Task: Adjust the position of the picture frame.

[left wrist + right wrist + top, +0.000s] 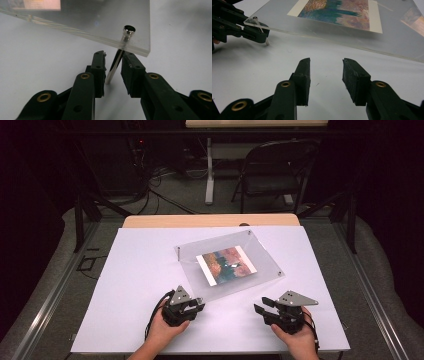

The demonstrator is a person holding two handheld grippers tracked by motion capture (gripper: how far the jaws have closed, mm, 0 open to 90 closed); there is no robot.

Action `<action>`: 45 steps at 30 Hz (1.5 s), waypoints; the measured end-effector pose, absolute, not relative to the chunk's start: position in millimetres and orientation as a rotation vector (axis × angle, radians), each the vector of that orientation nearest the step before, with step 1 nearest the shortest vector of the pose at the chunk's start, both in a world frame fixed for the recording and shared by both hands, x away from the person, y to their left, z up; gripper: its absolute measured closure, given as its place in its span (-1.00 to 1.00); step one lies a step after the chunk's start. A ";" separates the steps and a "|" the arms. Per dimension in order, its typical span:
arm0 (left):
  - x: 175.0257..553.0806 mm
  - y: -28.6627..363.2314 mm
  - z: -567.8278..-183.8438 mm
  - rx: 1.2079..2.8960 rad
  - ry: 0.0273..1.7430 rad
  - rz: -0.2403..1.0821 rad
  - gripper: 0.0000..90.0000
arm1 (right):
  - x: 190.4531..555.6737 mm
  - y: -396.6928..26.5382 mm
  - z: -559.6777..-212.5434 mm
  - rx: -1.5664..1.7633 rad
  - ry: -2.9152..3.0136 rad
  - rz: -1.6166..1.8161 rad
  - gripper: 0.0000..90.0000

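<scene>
From the high view, your left gripper (196, 306) sits at the near left corner of the clear frame (260, 251), but its tips are too small and dark here to read. The frame stands on thin metal legs near the middle of the white table (135, 285), with a colourful picture (228, 264) inside it. Your right gripper (261, 308) rests apart from the frame, pointing left, with both your hands low on the table's near edge.

In the left gripper view, the corner leg (113, 67) stands between the two jaws. The right pad looks to be against it and the left just beside it, so you cannot tell whether the pinch is firm. The frame's far side is cut off at the top.

In the right gripper view, your right gripper (325, 68) has its jaws spread with only bare table between them. The left gripper (258, 33) shows at the far corner leg (263, 33), its hand cut off at the edge.
</scene>
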State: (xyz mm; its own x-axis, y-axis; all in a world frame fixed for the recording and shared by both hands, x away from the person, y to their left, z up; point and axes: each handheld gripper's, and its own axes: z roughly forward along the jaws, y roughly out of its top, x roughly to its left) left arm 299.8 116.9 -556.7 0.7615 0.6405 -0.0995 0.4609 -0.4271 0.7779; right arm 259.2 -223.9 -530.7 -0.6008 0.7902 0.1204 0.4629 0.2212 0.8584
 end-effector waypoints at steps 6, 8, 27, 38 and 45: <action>302.6 111.8 -557.3 2.111 0.820 0.261 0.74 | 259.8 -225.9 -530.7 1.186 2.155 1.344 0.27; 302.8 110.0 -557.8 2.115 0.817 0.269 0.78 | 260.4 -226.5 -531.0 1.190 2.149 1.352 0.27; 300.5 105.7 -549.3 2.077 0.795 0.207 0.84 | 265.9 -228.8 -533.1 1.234 2.146 1.351 0.30; 289.5 67.2 -551.1 2.115 0.698 0.131 0.84 | 267.0 -232.6 -534.0 1.275 2.138 1.358 0.31; 285.3 51.7 -556.5 2.129 0.683 0.110 0.83 | 266.8 -233.5 -534.6 1.270 2.140 1.364 0.31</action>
